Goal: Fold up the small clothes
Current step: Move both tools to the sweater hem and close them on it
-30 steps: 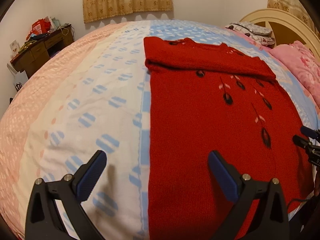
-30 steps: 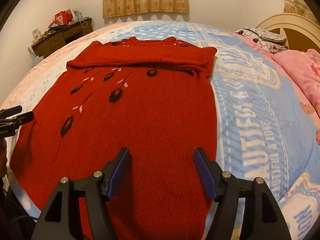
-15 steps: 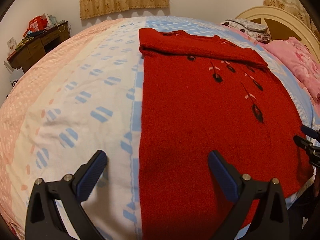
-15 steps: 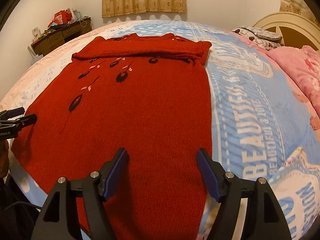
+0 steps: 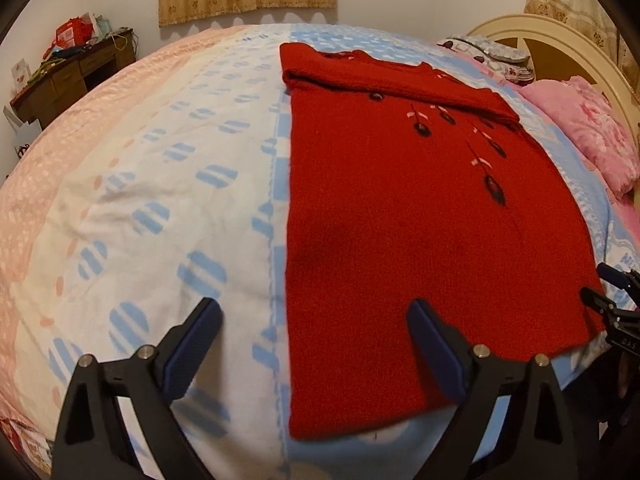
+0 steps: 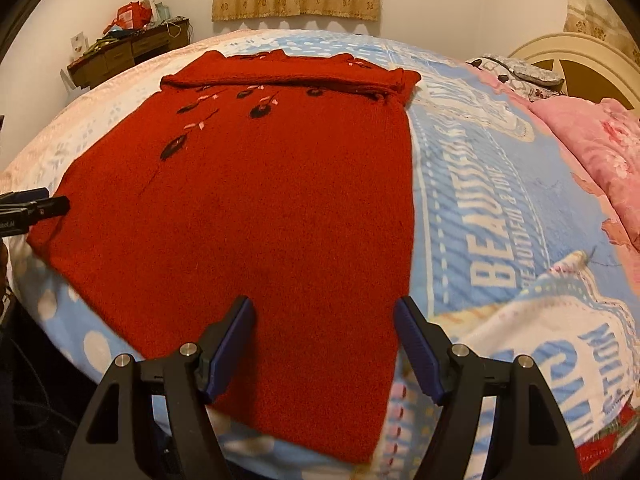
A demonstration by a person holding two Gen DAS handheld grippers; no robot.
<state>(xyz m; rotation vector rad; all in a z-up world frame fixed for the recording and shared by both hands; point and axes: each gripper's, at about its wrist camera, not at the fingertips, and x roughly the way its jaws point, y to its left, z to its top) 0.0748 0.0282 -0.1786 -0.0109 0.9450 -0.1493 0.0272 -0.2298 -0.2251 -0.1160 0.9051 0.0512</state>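
A red knitted sweater (image 5: 400,220) with dark flower embroidery lies flat on the bed, its sleeves folded across the chest at the far end. My left gripper (image 5: 312,312) hovers over the sweater's near left corner. Its jaws are closing, with the garment's left edge between them in the view, and the pads press on nothing. My right gripper (image 6: 323,308) stands open above the sweater (image 6: 260,200) near its right hem corner. Each gripper shows at the edge of the other's view: the right gripper (image 5: 612,292) and the left gripper (image 6: 36,208).
The bedspread (image 5: 160,200) is pink, white and blue, and its near edge drops away just under both grippers. A pink quilt (image 6: 600,148) and a cream headboard (image 5: 560,52) lie to the right. A cluttered wooden desk (image 6: 128,48) stands by the far wall.
Both views have drawn back toward the sweater's hem, which now shows along with the bed's near edge. The left fingers stand slightly closer together.
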